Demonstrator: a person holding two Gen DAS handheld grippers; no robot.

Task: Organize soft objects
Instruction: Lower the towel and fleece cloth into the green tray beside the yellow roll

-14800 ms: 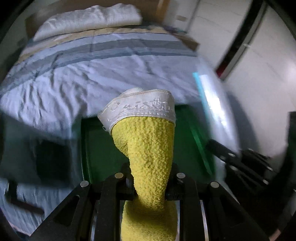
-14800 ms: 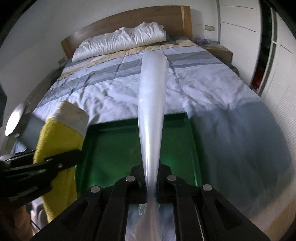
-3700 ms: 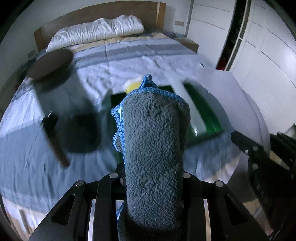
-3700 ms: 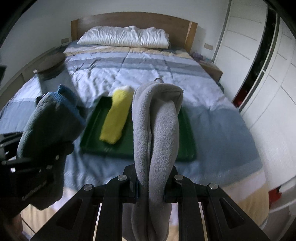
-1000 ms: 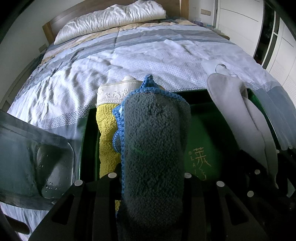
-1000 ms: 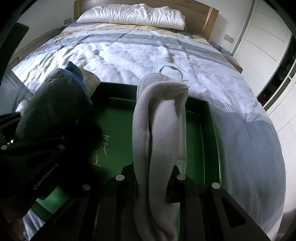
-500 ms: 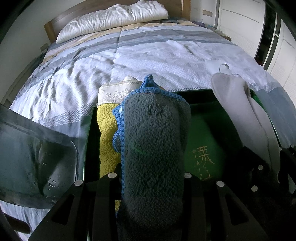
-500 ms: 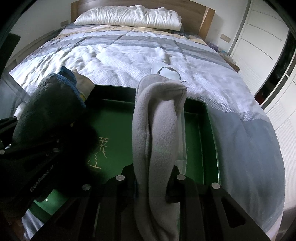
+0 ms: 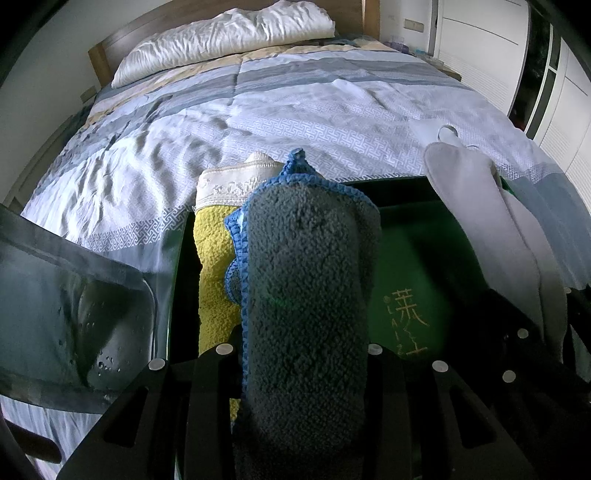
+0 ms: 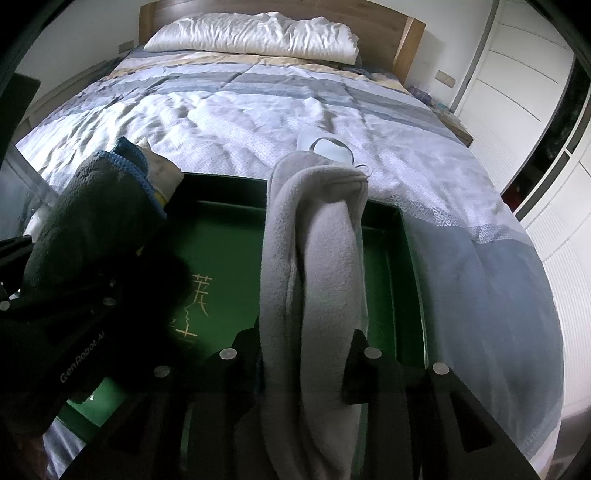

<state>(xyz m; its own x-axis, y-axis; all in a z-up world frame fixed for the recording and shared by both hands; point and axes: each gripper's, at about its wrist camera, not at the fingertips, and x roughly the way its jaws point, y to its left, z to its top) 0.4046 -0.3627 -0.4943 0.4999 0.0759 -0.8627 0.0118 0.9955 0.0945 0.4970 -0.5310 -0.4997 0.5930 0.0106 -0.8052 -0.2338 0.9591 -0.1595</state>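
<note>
**Two claws holding rolled cloths over a green tray on the bed**

The bed (image 9: 332, 110) is stretching away ahead of both claws, its striped blue and grey quilt (image 10: 258, 110) lying rumpled and a white pillow (image 10: 255, 31) resting against the wooden headboard (image 10: 410, 37) at the far end. White wardrobe doors (image 10: 517, 92) are standing to the right of the right claw.

The green tray (image 10: 229, 243) is sitting on the quilt directly beneath and ahead of both claws, showing gold lettering on its floor between them.

The left claw (image 9: 299, 354) is gripping a rolled dark grey towel with blue edging (image 9: 306, 266), which is filling the gap between its fingers and sticking out forward over the tray. The right claw (image 10: 303, 350) is clamping a folded light grey fleece cloth (image 10: 314, 240), which is standing up between its fingers and pointing ahead over the right half of the tray.

A yellow towel with a white lace band (image 9: 214, 251) is lying in the tray just left of the left claw, running lengthwise with its white end reaching the far rim.

A clear plastic bag (image 9: 74, 314) is lying on the quilt further left of the left claw, outside the tray. A small white item with a loop (image 10: 325, 146) is lying on the quilt just beyond the tray, ahead of the right claw.
</note>
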